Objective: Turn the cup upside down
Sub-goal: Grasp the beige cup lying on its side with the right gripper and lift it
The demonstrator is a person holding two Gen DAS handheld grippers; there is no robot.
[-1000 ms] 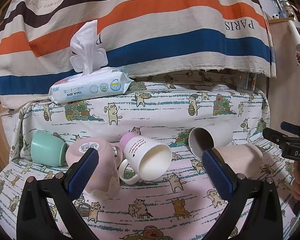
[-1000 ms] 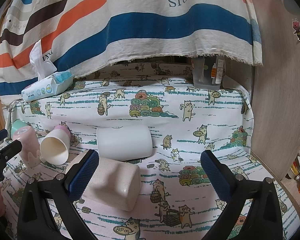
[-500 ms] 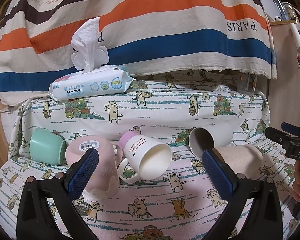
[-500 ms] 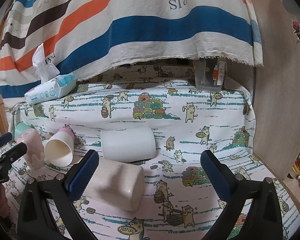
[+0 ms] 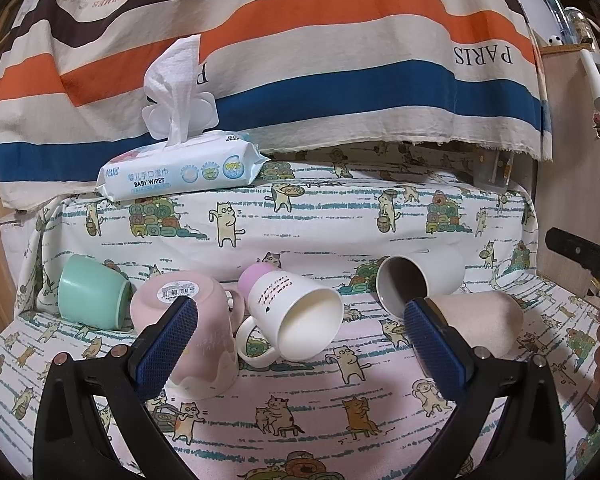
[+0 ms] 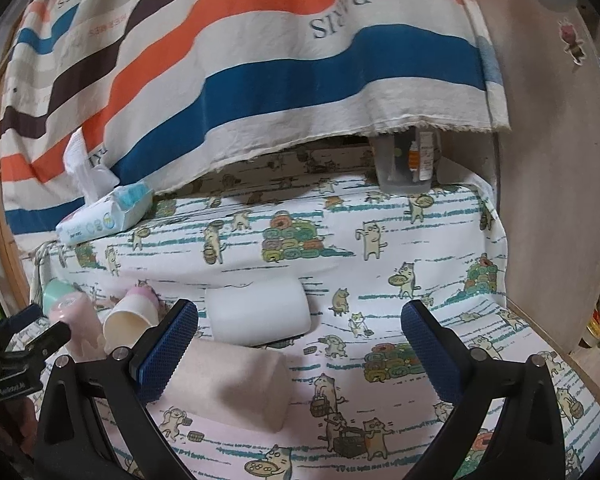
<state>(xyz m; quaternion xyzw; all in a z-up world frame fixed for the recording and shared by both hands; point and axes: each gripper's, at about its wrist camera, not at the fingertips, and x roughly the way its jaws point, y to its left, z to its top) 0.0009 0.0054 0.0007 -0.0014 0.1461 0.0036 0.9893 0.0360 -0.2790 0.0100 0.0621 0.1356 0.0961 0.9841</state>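
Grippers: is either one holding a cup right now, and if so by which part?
Nothing is held. The left gripper and the right gripper are both open; the beige cup lies on its side, ungripped.

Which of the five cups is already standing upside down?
The pale pink cup, beside the left tool: its base with a barcode sticker faces up. The green, white-handled, white and beige cups all lie on their sides.

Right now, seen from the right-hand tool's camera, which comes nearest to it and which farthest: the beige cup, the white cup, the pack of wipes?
1. Beige cup, lying beside its left finger.
2. White cup, lying just behind.
3. Pack of wipes, far back left on the ledge.
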